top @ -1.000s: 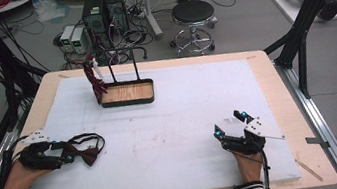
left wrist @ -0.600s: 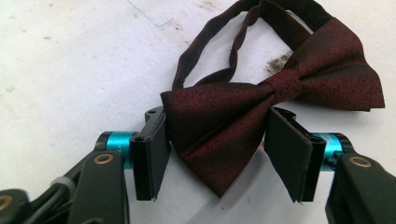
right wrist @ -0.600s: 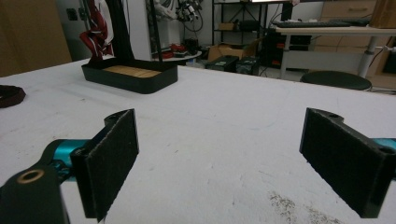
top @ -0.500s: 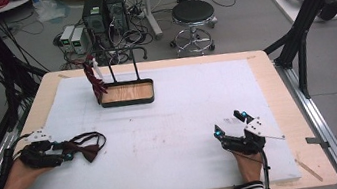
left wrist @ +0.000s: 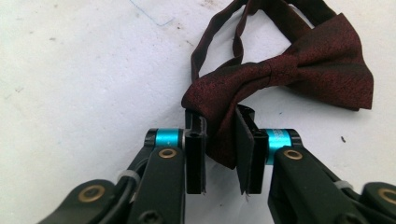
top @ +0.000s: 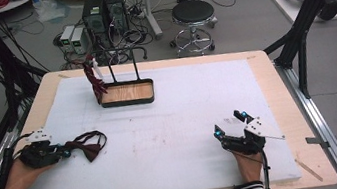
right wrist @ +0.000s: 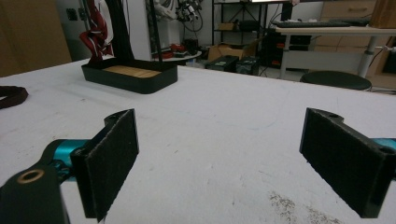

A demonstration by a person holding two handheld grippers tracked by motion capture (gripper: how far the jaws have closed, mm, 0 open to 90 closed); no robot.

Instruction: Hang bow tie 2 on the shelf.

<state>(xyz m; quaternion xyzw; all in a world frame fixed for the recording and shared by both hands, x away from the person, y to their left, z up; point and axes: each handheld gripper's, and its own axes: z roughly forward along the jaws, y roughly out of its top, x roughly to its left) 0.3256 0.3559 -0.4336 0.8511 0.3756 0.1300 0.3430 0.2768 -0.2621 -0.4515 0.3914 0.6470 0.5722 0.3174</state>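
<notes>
At the near left edge of the worktop (top: 275, 76), the left gripper (top: 66, 153) has just been closing, and its fingers (left wrist: 196, 147) now pinch one wing of the dark red bow tie (top: 88, 146), which lies flat on the white pad with its strap looped beyond it. At the near right, well apart from it, the right gripper (top: 231, 123) rests low on the pad with its fingers (right wrist: 112, 161) spread wide and nothing between them. The pad is a pale sheet, faintly scuffed and speckled, covering most of the light wooden top. Toward the far left stands a black tray (top: 126, 93) with a wooden floor and thin upright rods, and a second red tie (top: 93, 78) hangs at its left side. Past the far edge, on the grey floor, sit computer towers (top: 104, 10), tangled cables and a round black stool (top: 193, 12). Black frame struts rise at both sides.
</notes>
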